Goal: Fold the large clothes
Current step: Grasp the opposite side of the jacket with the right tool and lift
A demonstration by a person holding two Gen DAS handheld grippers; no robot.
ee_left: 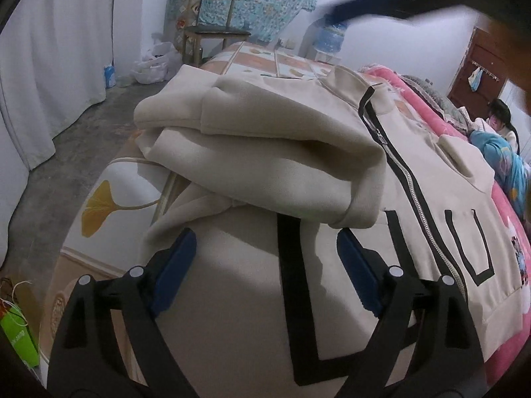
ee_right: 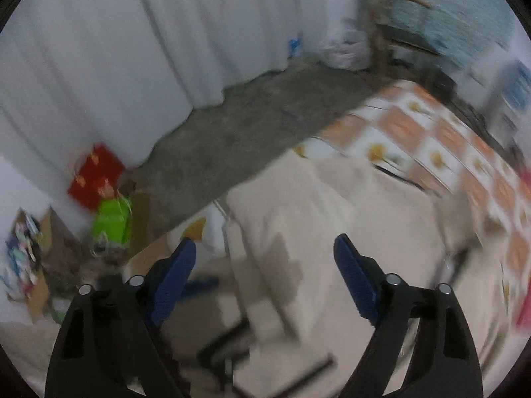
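Lying spread across the bed (ee_left: 109, 179), the cream jacket (ee_left: 332, 152) was a thick, soft, fleece-like garment with one silver metal zipper (ee_left: 411, 195) edged in black tape running down its front and flat black U-shaped bands sewn on either side of it. One sleeve (ee_left: 265, 162) was folded across the chest in a plump roll, its ribbed cuff toward the zipper. The left tool (ee_left: 265, 258) hung just above the jacket's lower front, its two blue ribbed pads (ee_left: 174, 272) spread wide with nothing between them. The right tool (ee_right: 265, 258), seen in a blurred view, also stood released and empty over the cream cloth (ee_right: 298, 225). The bedsheet (ee_right: 415, 139) was smooth, printed in orange and white squares with yellow leaf shapes; a pink blanket (ee_left: 441, 126) lay beyond the jacket. One wooden chair (ee_left: 212, 30) stood on the rough grey concrete floor (ee_left: 83, 139) beside pleated white curtains (ee_left: 59, 49).
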